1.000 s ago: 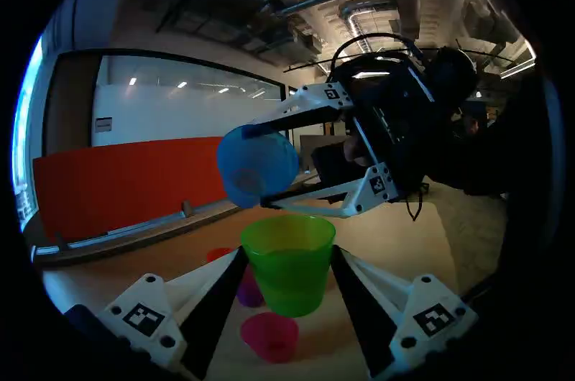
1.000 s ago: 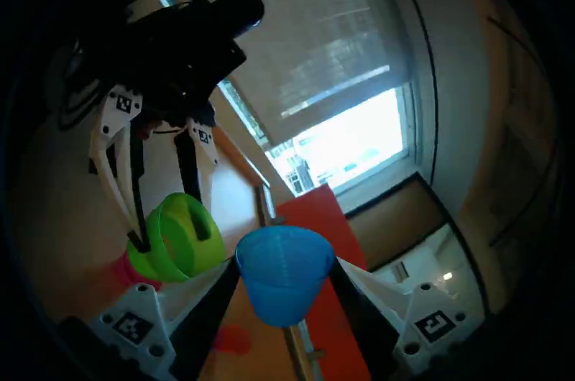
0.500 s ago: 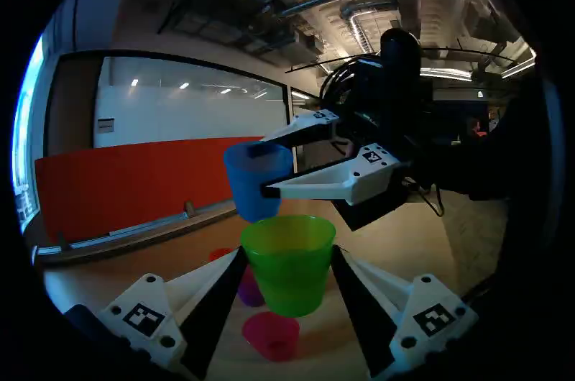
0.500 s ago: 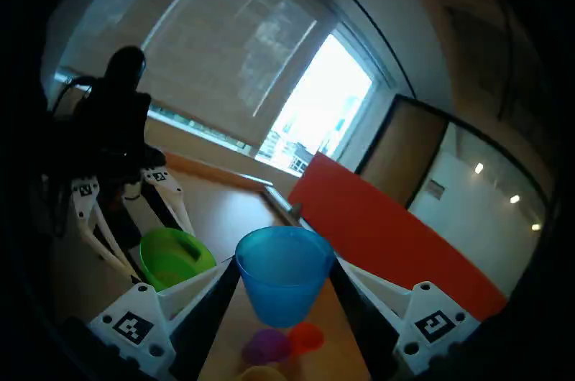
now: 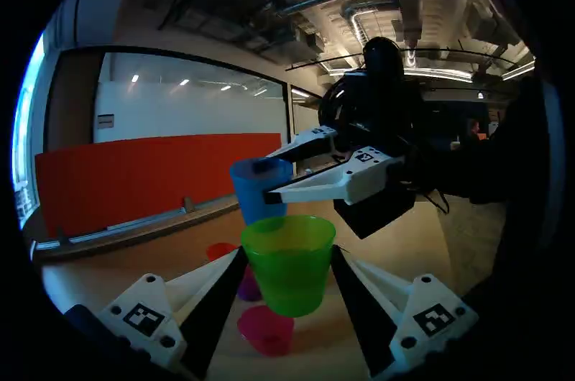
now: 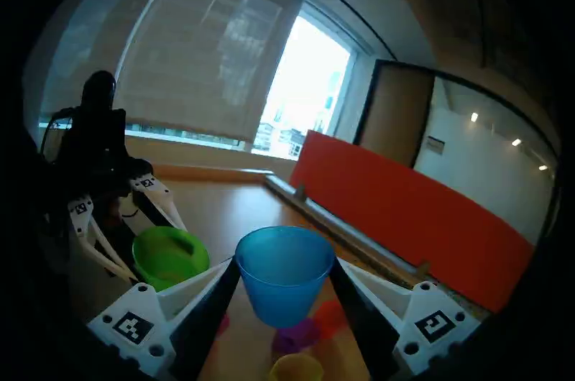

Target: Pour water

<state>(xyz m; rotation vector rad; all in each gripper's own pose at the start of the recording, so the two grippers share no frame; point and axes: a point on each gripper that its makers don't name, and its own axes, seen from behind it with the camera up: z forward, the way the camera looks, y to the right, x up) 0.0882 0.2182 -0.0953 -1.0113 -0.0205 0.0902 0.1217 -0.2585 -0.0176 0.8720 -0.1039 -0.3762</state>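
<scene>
My left gripper (image 5: 289, 255) is shut on a green cup (image 5: 289, 273), held upright above a wooden table (image 5: 402, 251). Just behind and above its rim the right gripper (image 5: 260, 181) holds a blue cup (image 5: 257, 194) upright, with a person's dark sleeve behind it. In the right gripper view the right gripper (image 6: 284, 266) is shut on the blue cup (image 6: 282, 287). To its left the green cup (image 6: 169, 257) sits between the fingers of the left gripper (image 6: 159, 251). I cannot see any liquid in either cup.
Small cups stand on the table below: pink (image 5: 264, 329), purple (image 5: 249, 287), red (image 5: 219, 250), and a yellow cup (image 6: 295, 368). A red partition (image 5: 144, 172) runs along the table's far edge. A bright window (image 6: 302, 93) lies beyond.
The blue cup went from tipped on its side toward the green cup to upright. The right gripper rolled level and sank slightly. The green cup stayed still.
</scene>
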